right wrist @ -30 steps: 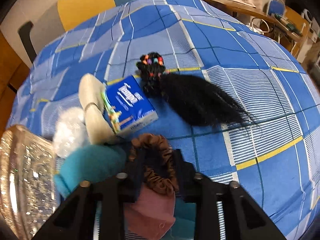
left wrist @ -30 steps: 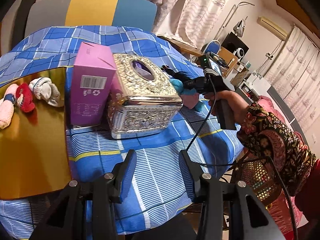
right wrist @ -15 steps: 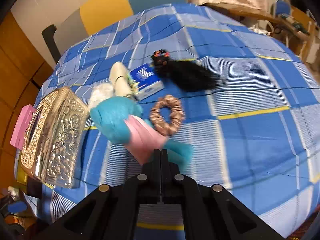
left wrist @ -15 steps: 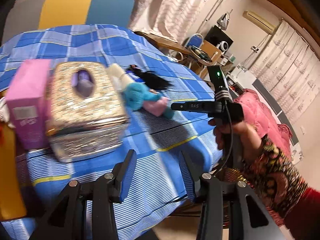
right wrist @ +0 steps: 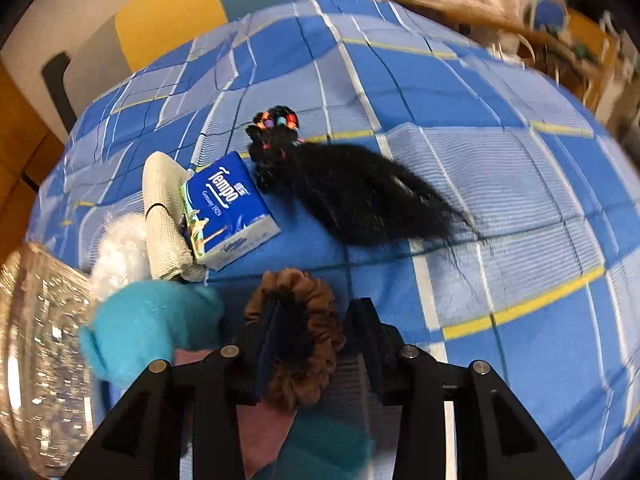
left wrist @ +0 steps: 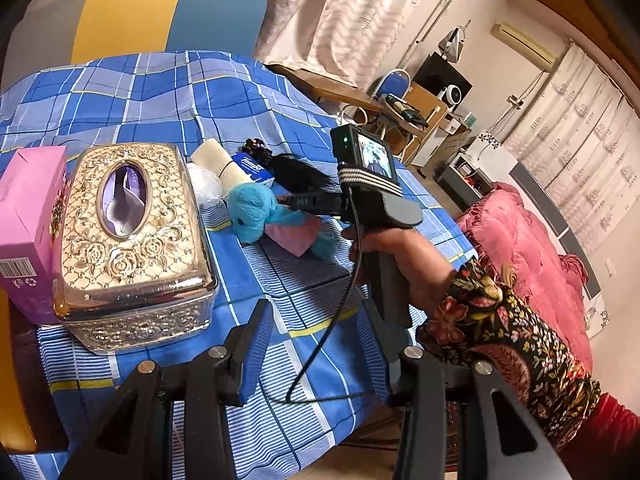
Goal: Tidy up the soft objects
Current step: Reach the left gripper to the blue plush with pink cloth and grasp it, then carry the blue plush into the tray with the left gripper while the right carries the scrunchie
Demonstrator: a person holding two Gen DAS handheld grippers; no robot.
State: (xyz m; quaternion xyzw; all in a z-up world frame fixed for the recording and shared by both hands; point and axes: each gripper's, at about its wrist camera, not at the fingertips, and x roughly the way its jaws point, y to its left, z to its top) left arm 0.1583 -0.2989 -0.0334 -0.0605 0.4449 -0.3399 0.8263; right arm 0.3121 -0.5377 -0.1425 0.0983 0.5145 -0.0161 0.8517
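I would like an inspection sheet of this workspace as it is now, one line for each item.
Surface: blue checked tablecloth, some wrinkles.
Job's things: brown scrunchie, teal plush, pink cloth, black hairpiece, white fluff and cream roll, all lying close together.
Clutter: gold tissue box, pink carton beside it, blue tissue pack.
Grippers: left tongs open, nothing between them; right tongs have just been opening, the scrunchie between them.
Cables: black cable hangs from the right handle over the table edge.
Surroundings: chair, curtains, pink bedding.
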